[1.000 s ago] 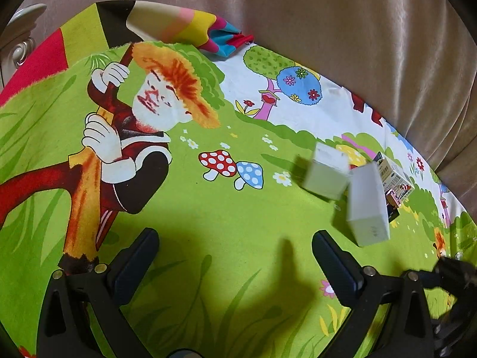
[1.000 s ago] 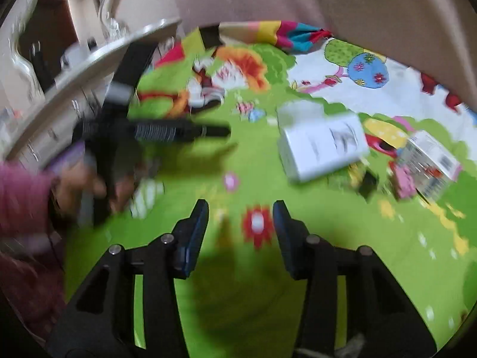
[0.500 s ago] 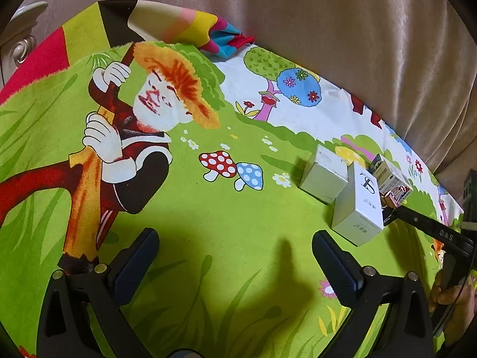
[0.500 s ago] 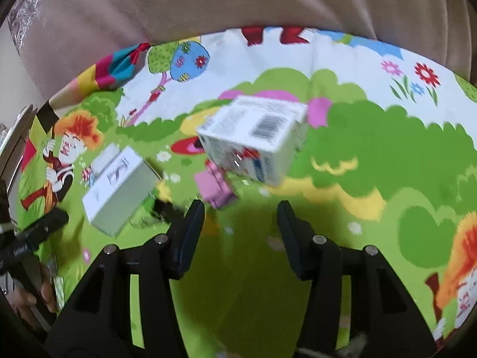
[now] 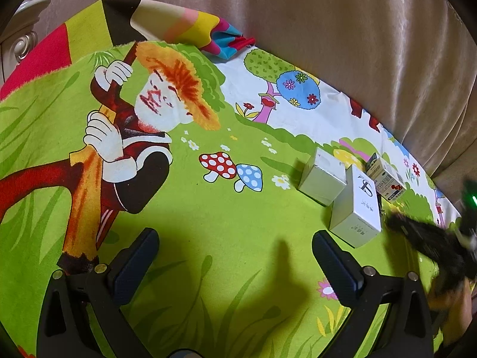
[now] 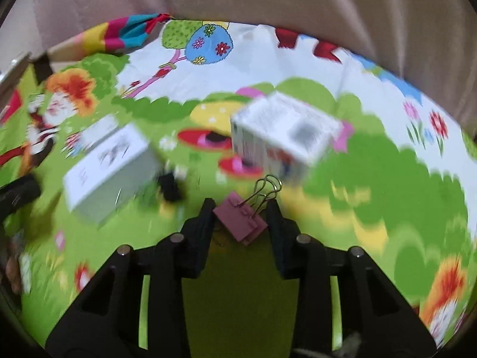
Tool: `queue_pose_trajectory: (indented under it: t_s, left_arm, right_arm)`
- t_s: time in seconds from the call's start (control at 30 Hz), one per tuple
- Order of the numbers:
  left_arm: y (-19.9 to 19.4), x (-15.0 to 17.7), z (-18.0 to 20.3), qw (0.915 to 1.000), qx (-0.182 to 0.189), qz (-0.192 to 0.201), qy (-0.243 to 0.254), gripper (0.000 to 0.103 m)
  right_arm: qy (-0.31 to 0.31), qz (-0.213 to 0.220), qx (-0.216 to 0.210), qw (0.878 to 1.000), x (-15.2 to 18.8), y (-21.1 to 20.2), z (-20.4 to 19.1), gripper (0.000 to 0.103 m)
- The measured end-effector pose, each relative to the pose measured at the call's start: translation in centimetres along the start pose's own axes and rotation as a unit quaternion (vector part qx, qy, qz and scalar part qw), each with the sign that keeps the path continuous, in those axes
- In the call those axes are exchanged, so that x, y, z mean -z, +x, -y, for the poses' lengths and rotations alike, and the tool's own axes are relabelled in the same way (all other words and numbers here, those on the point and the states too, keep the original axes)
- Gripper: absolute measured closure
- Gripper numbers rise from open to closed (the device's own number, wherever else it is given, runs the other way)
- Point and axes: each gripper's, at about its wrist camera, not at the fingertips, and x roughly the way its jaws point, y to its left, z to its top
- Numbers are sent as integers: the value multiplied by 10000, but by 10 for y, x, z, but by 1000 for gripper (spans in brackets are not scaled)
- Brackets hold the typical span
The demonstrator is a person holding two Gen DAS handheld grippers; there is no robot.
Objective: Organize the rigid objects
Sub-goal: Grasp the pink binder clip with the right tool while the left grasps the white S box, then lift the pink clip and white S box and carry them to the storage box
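My right gripper (image 6: 240,208) hangs low over the cartoon mat, its jaws closing with a pink binder clip (image 6: 241,220) between the pads. Both pads touch the clip, which stays sharp while the mat behind it blurs. Just beyond lie a printed carton (image 6: 283,137), a black binder clip (image 6: 170,186) and a white lettered box (image 6: 110,164). In the left wrist view, the white box (image 5: 357,205) sits between a silver-grey box (image 5: 323,179) and the carton (image 5: 386,179). My left gripper (image 5: 235,247) is open over bare mat with nothing in it.
The bright cartoon mat (image 5: 208,208) covers the surface, with beige curtain folds (image 5: 342,44) along its far edge. A carved pale furniture edge (image 5: 26,29) stands at the far left. A person's hand (image 5: 453,298) holds the right tool at the right rim.
The right gripper swung from the mat's left side over to the boxes, came down on the pink clip and narrowed its jaws around it. The left gripper stayed still.
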Motion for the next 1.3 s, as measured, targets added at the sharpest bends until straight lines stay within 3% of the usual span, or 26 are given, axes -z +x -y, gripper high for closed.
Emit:
queue_pose_trajectory:
  t_s: [0.1,0.33,0.53,0.73,0.83,0.9,0.97,1.03,1.17,1.3]
  left_arm:
    - [0,0,-1,10000,-10,-6,11,0]
    - [3,1,4,9998,-150,-64,121,0]
    - [12,5,26,9953,-566,-339,713,0]
    - [25,16,86,9844,-201,-599,1645,0]
    - [36,13,119,9761,-256,-516,2096,0]
    - [47,6,137,9706,-285,-436,2350,8]
    - [56,0,144,9701,-62,-515,2370,41]
    - [58,-5,145,9740,155,-568,2187,60]
    - [33,19,144,9755,515,-682,2025,60]
    - [-5,60,136,9711,575,-754,2190,60]
  right_arm:
    - [194,43,-287,9994,37,-31,18,64]
    - [-95,76,310,9994,106,-86,30,63]
    - [-95,82,409,9991,111,-90,27,63]
    - [-105,70,465,9988,109,-89,26,64]
    - [-88,69,440,9990,109,-90,27,63]
    - [-88,69,438,9990,110,-90,27,63]
    - [-79,69,422,9991,110,-90,28,63]
    - [-54,70,394,9992,110,-90,28,63]
    - [-11,70,341,9994,110,-90,31,63]
    - [-8,70,342,9994,110,-90,30,63]
